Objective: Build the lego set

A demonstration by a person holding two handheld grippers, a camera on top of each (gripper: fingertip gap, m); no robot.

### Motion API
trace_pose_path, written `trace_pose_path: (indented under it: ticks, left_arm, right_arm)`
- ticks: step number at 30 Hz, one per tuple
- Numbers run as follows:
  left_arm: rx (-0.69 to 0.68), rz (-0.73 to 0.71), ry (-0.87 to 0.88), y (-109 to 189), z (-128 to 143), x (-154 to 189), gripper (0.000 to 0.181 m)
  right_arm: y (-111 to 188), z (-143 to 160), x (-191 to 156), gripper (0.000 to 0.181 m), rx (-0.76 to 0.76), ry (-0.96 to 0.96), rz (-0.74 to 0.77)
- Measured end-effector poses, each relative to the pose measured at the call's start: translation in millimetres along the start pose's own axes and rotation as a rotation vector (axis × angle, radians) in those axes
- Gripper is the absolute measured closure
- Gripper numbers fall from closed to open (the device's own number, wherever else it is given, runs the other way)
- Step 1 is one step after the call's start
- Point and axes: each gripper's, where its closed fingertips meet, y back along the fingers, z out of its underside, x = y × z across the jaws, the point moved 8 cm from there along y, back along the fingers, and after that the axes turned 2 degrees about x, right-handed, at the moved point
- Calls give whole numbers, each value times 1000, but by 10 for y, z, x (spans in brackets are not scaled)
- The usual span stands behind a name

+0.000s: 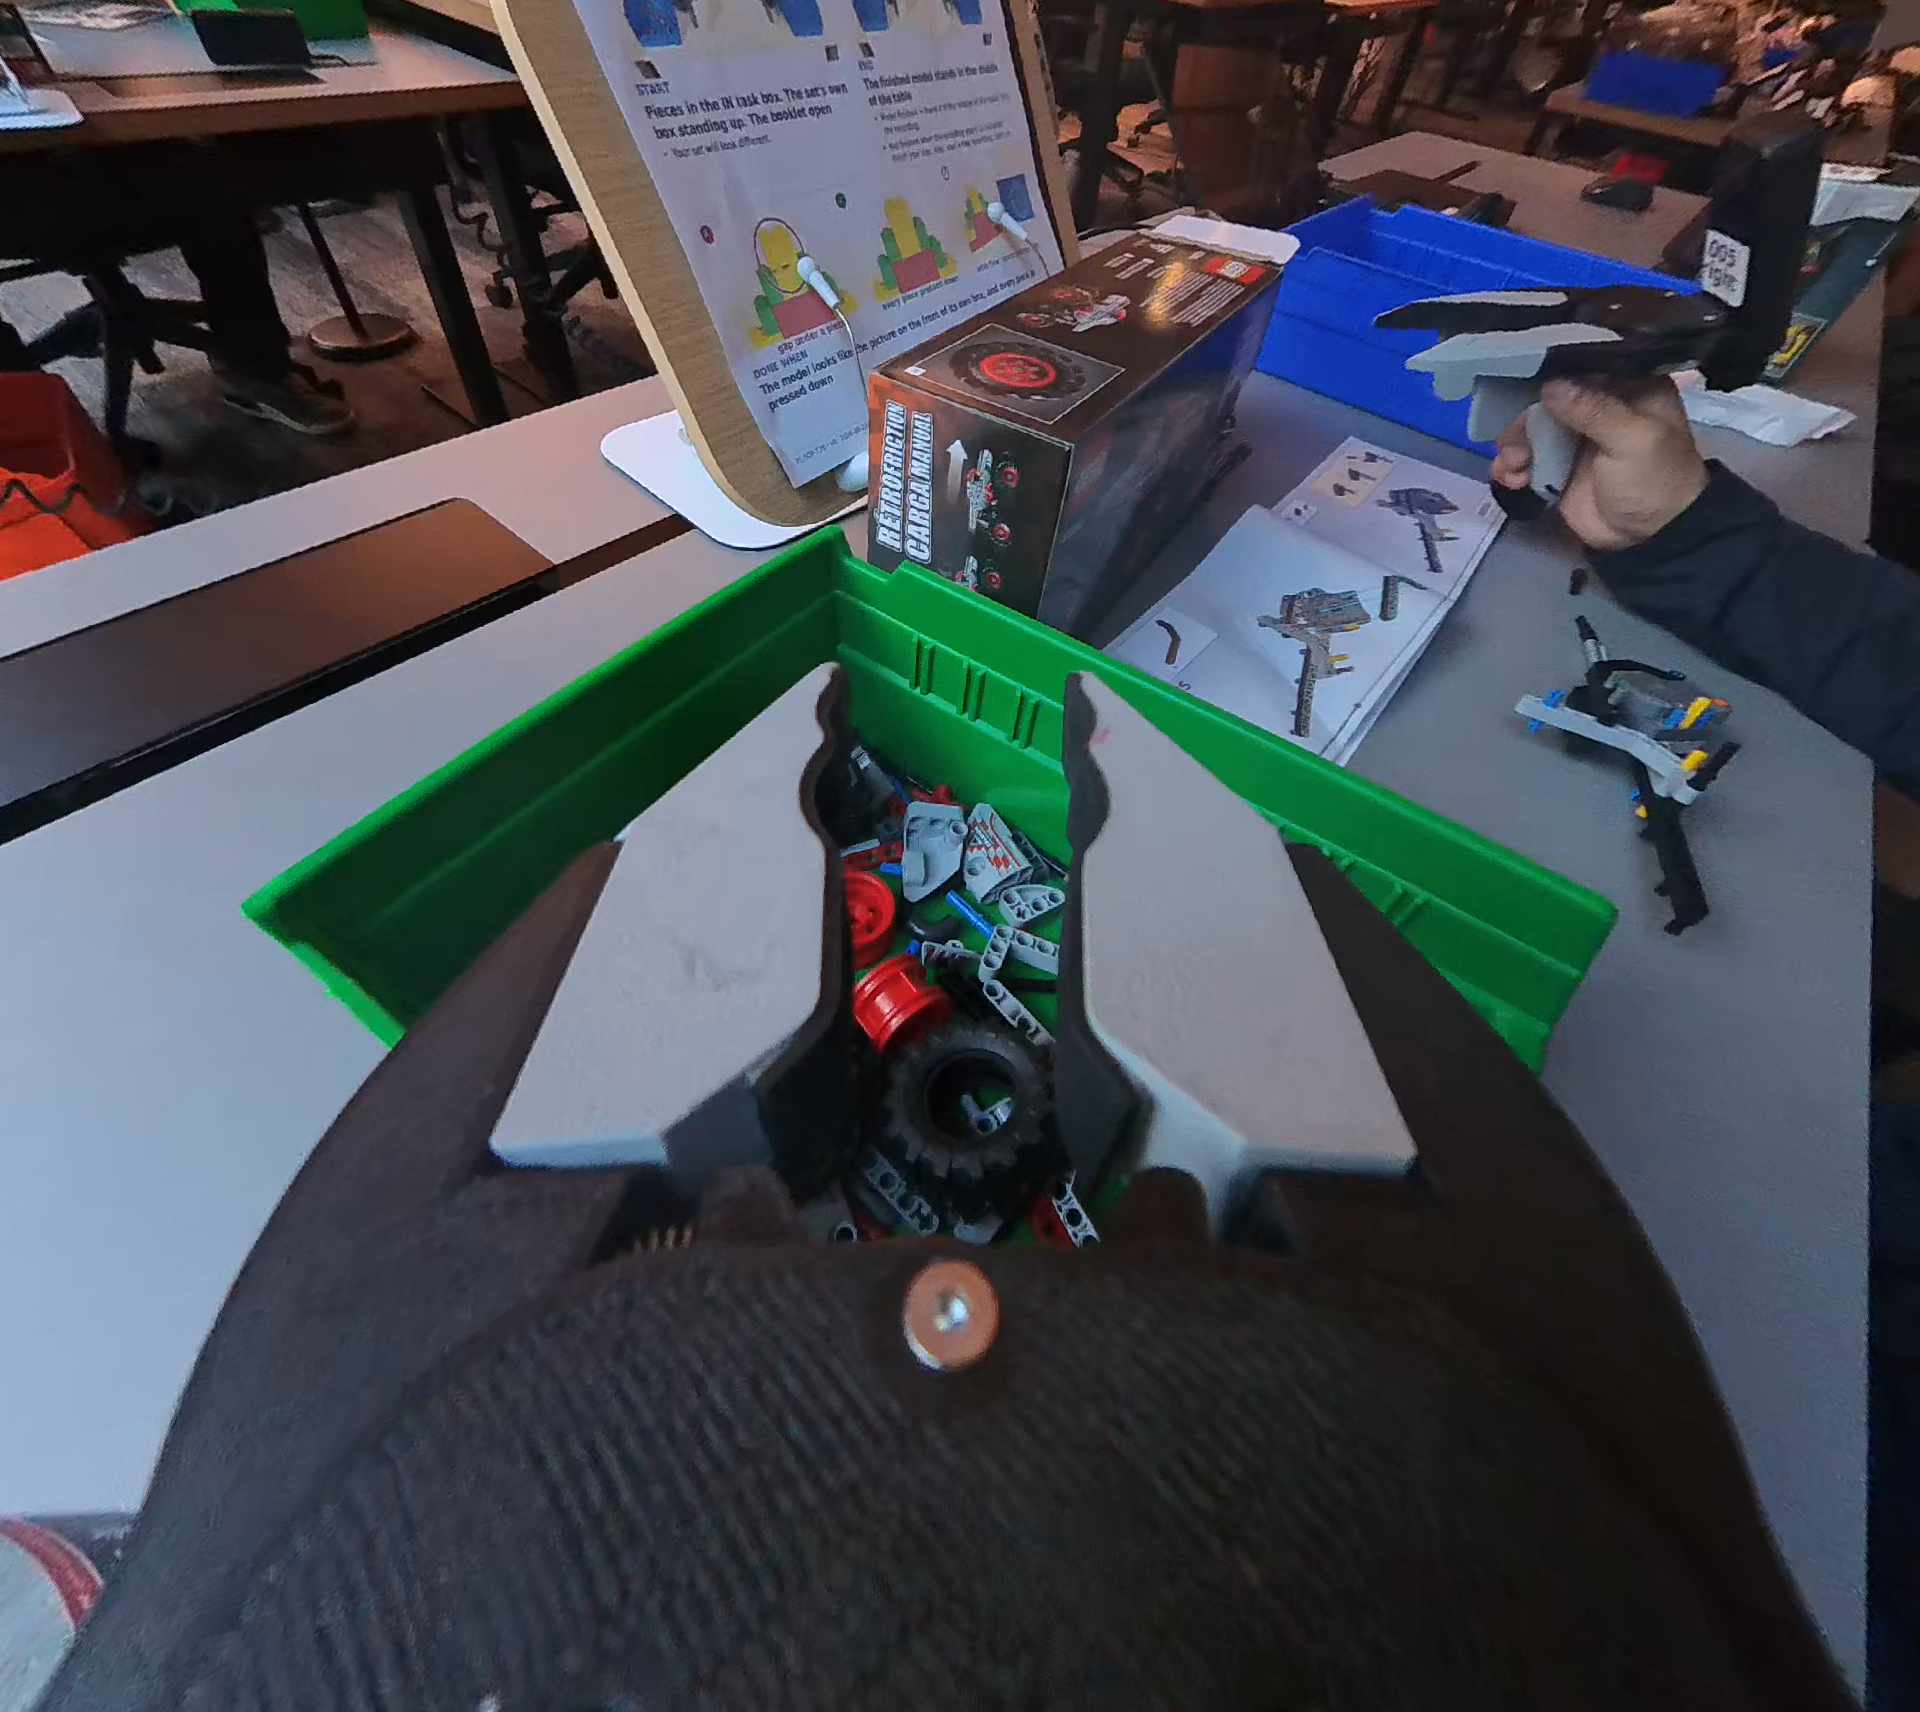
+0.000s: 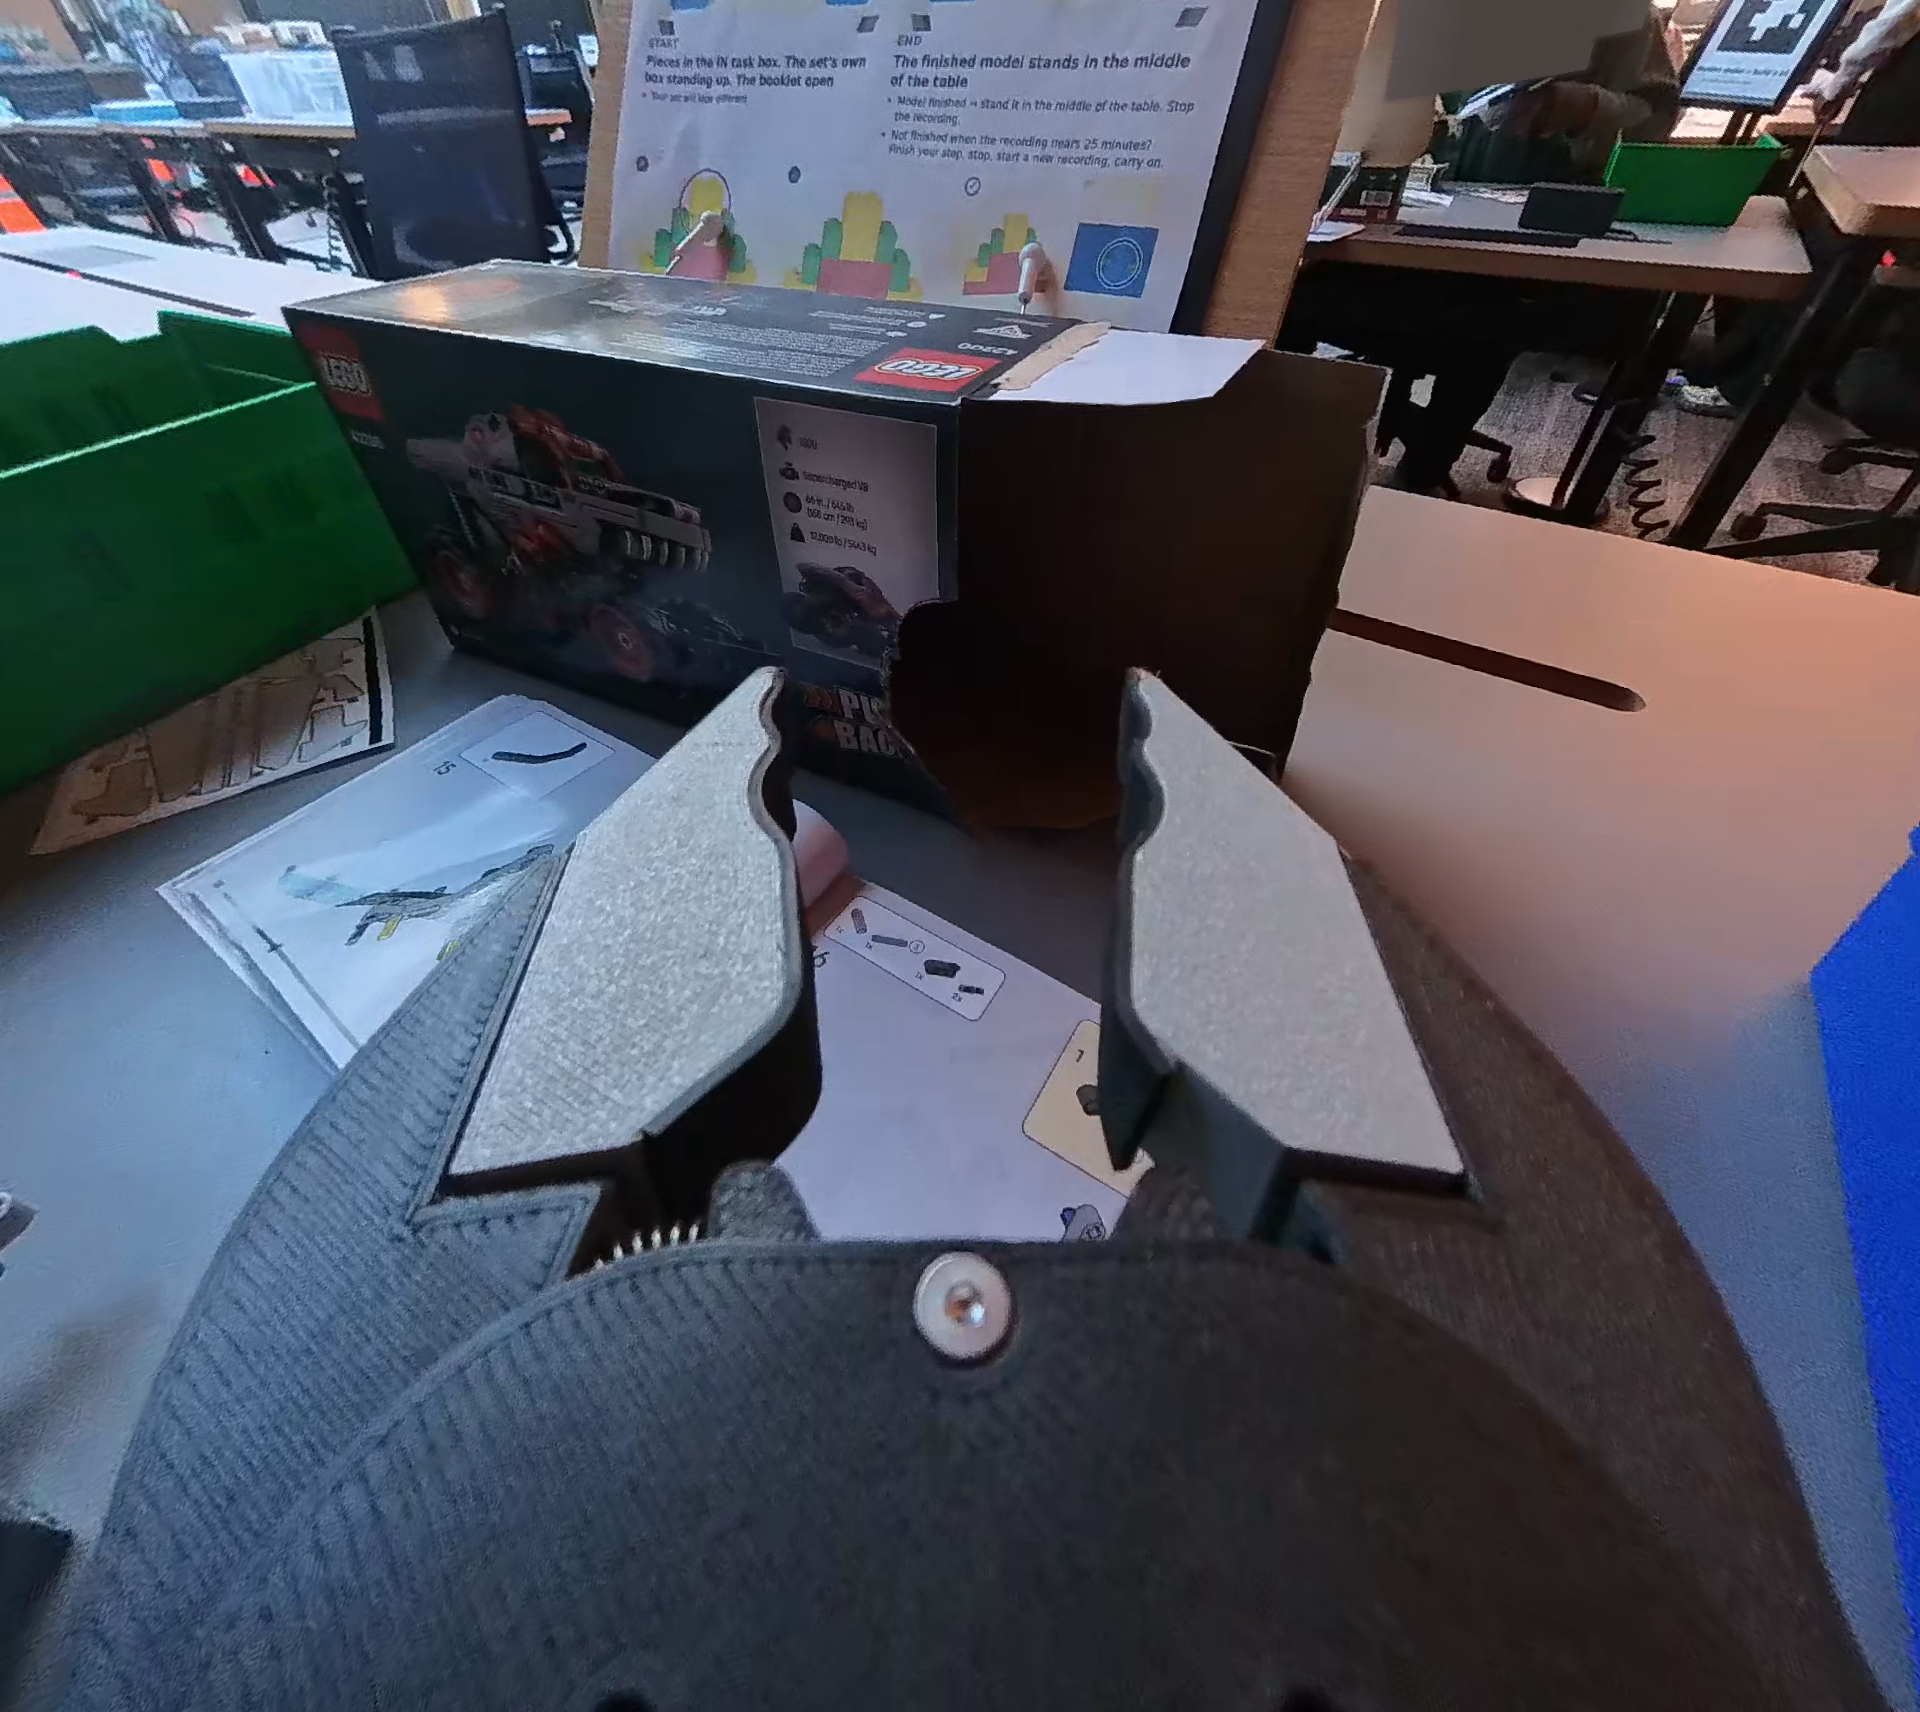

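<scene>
The left gripper (image 1: 951, 696) hung over the green bin (image 1: 582, 789), its jaws apart and holding nothing. In the bin lay the loose pieces; between the fingers I could count one black tyre (image 1: 961, 1106), two red wheel hubs (image 1: 899, 1002) and several grey beams, but the fingers hid the rest. To the right, on the grey table (image 1: 156, 1091), lay one half-built model (image 1: 1642, 727), its long black part pointing toward the near table edge. The right gripper (image 2: 951, 706) was over the one open booklet (image 2: 935, 1070), jaws also apart and empty, and it pointed at the set box (image 2: 644, 499). A hand (image 1: 1605, 467) held this gripper by its handle. The box stood behind the booklet with its long axis lying left to right, one end flap open. Behind it stood one instruction board (image 2: 935, 52), and one blue bin (image 1: 1382, 291) was at the right.
</scene>
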Motion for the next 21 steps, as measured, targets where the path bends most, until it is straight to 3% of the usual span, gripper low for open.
trace_pose_path:
  ticks: [21]
  left_arm:
    - [-53,-98,-137,-53,20,103,144]
  right_arm:
    - [9,3,-13,133,-1,30,13]
